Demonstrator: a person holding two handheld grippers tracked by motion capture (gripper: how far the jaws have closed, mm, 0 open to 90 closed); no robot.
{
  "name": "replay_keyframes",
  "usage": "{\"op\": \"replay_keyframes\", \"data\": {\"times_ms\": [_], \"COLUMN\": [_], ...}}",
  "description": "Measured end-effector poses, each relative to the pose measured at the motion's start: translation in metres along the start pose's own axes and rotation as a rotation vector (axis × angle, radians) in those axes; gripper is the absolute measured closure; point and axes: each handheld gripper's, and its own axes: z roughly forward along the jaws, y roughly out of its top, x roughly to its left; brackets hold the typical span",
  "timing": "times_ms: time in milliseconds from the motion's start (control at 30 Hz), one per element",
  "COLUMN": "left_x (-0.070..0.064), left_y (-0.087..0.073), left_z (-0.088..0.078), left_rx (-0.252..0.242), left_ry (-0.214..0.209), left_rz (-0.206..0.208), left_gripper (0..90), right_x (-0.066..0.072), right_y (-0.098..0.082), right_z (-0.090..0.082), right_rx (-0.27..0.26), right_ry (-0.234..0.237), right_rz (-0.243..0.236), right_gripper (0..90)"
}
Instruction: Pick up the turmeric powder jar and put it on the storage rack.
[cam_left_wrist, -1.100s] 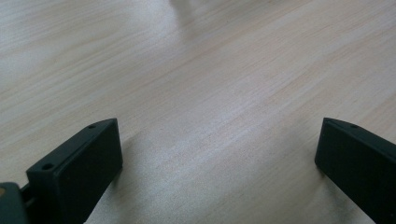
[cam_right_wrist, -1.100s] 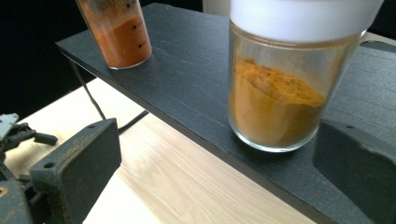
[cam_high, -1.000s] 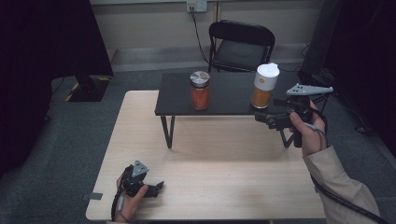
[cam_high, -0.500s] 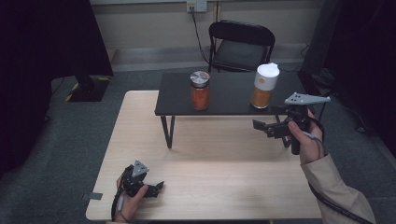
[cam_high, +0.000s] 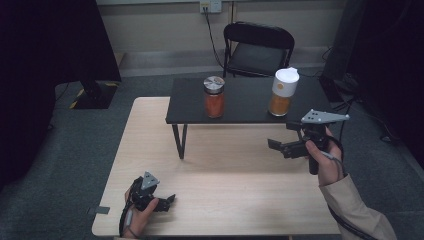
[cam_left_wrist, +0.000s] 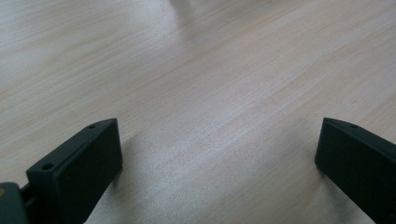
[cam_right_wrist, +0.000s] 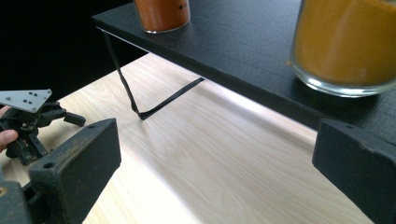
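Observation:
A low black shelf (cam_high: 245, 107) stands on the far half of the light wooden table (cam_high: 225, 200). On it are a silver-lidded jar of red-orange contents (cam_high: 214, 97) and a white-lidded jar of orange contents (cam_high: 282, 92). My right gripper (cam_high: 278, 147) hovers open in front of the shelf's right end, just below the white-lidded jar, holding nothing. Along its jaws I see that jar (cam_right_wrist: 345, 42) close at the upper right and the other jar (cam_right_wrist: 162, 11) farther off. My left gripper (cam_high: 167, 201) rests open and holding nothing near the table's front left corner, over bare wood (cam_left_wrist: 210, 93).
A black folding chair (cam_high: 257, 50) stands behind the table, with a cable running up to a wall outlet (cam_high: 210, 6). The shelf's thin wire leg (cam_right_wrist: 140, 112) meets the tabletop under its left end. Dark curtains flank both sides. The left gripper (cam_right_wrist: 28, 119) shows far off.
My right gripper has drawn back from the white-lidded jar, lower and toward the person. The left gripper has stayed where it was.

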Motion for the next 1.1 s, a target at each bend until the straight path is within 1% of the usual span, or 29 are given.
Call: {"op": "replay_keyframes", "data": {"times_ms": [200,567,633,900,1100], "left_x": [0.0,0.0,0.0,0.0,0.0], "left_y": [0.0,0.0,0.0,0.0,0.0], "left_z": [0.0,0.0,0.0,0.0,0.0], "left_rx": [0.0,0.0,0.0,0.0,0.0], "left_ry": [0.0,0.0,0.0,0.0,0.0], "left_rz": [0.0,0.0,0.0,0.0,0.0], "left_gripper": [0.0,0.0,0.0,0.0,0.0], "right_x": [0.002,0.005,0.006,0.01,0.009], "right_y": [-0.006,-0.02,-0.021,-0.029,-0.036], "right_z": [0.001,0.005,0.006,0.011,0.017], "right_rx": [0.002,0.014,0.019,0.017,0.028], "right_ry": [0.014,0.043,0.044,0.055,0.068], "right_rz": [-0.011,-0.008,-0.016,-0.012,-0.006], "right_gripper": [0.0,0.0,0.0,0.0,0.0]}}
